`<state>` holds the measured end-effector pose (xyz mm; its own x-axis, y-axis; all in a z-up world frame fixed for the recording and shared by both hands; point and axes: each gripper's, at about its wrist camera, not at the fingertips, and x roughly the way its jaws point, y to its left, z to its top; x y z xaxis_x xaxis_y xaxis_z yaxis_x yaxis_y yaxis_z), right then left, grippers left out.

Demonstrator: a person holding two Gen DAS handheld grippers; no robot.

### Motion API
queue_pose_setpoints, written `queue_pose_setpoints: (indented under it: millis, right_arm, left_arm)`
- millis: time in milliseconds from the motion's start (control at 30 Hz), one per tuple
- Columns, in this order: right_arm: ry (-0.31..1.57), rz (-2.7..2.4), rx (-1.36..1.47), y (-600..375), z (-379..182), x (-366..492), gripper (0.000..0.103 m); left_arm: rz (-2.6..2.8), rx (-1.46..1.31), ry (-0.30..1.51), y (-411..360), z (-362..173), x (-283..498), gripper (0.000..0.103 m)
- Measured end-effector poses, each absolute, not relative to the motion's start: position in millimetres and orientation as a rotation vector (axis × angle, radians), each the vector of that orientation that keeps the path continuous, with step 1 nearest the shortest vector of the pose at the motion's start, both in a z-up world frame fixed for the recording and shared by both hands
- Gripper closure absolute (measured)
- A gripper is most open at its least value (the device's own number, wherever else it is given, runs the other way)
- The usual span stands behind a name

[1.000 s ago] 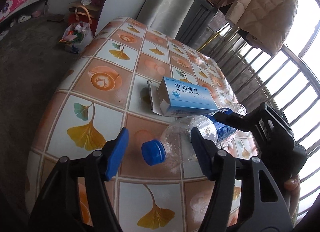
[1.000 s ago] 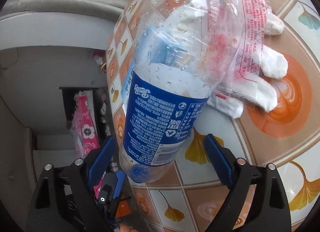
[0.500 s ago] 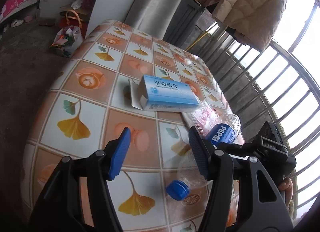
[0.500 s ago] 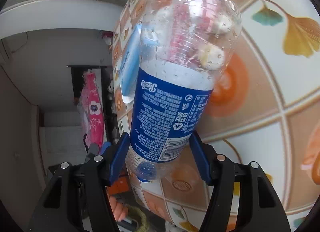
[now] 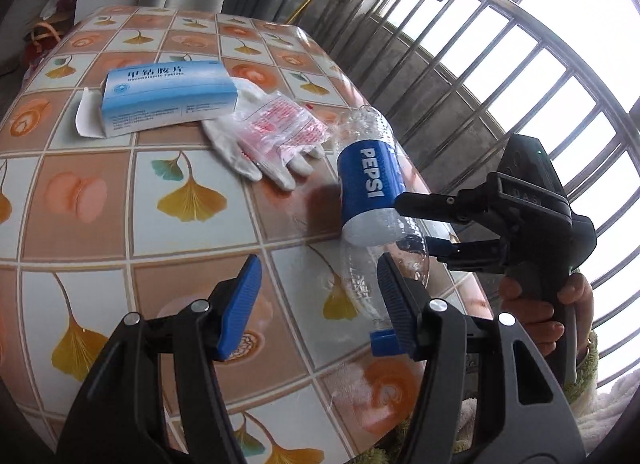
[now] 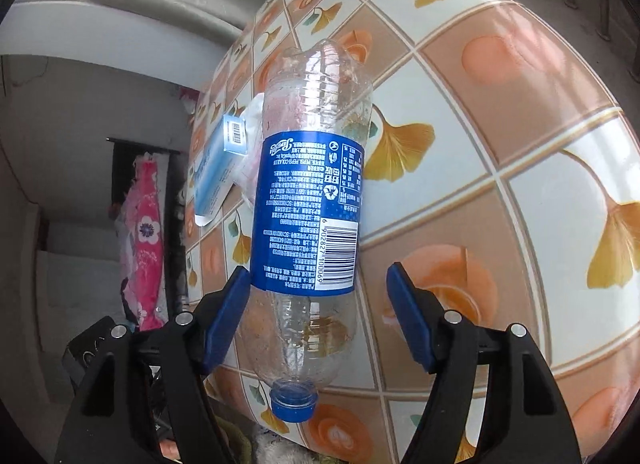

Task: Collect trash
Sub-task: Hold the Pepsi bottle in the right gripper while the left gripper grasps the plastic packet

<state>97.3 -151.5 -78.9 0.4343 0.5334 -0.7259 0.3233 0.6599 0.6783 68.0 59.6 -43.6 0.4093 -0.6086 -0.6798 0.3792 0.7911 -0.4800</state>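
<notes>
An empty clear Pepsi bottle (image 5: 370,183) with a blue label and blue cap hangs cap-down at the table's right edge. In the right wrist view the bottle (image 6: 308,219) sits between the open blue pads of my right gripper (image 6: 316,316), nearer the left pad; I cannot tell if it touches. The right gripper (image 5: 416,223) shows in the left wrist view beside the bottle. My left gripper (image 5: 318,304) is open and empty above the table. A blue medicine box (image 5: 168,95) and a white glove in a plastic bag (image 5: 276,139) lie on the table.
The table (image 5: 120,191) has a tiled ginkgo-leaf cloth. A metal window railing (image 5: 500,75) runs close behind the right edge. Bags (image 5: 40,35) sit on the floor at far left. A pink bundle (image 6: 144,232) stands in the room beyond.
The right gripper has opened; its pads were shut on the bottle half a second ago. The bottle has slid down and now hangs cap-down. The left gripper has swung right along the table.
</notes>
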Motion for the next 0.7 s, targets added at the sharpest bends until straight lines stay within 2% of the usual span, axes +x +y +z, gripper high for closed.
queue_pose_setpoints:
  millis: [33, 133, 267, 500, 600, 667, 700]
  right_arm:
    - [1.149, 0.162, 0.893, -153.1, -82.5, 96.9, 0.035]
    - [1.131, 0.209, 0.903, -154.1, -81.9, 98.3, 0.048]
    - [1.131, 0.211, 0.880, -169.4, -76.3, 92.6, 0.048]
    - [1.142, 0.190, 0.776, -194.3, -62.1, 85.3, 0.049]
    - [1.143, 0.155, 0.751, -197.1, -58.6, 85.6, 0.045]
    - [1.142, 0.158, 0.754, -195.0, -60.4, 89.5, 0.034]
    - [1.146, 0.170, 0.765, -194.8, -62.9, 89.6, 0.033]
  left_arm:
    - [-0.619, -0.263, 0.952, 59.1, -41.0, 69.7, 0.047]
    - [-0.577, -0.265, 0.932, 63.3, -34.6, 82.8, 0.047]
    - [-0.519, -0.204, 0.913, 56.4, -30.7, 103.2, 0.052]
    - [-0.499, 0.007, 0.864, 18.0, -32.9, 137.1, 0.055]
    - [-0.490, 0.106, 0.850, 1.5, -39.0, 150.3, 0.055]
    - [-0.488, 0.165, 0.853, -8.7, -45.0, 158.5, 0.057]
    - [-0.485, 0.187, 0.858, -12.3, -48.3, 161.9, 0.059]
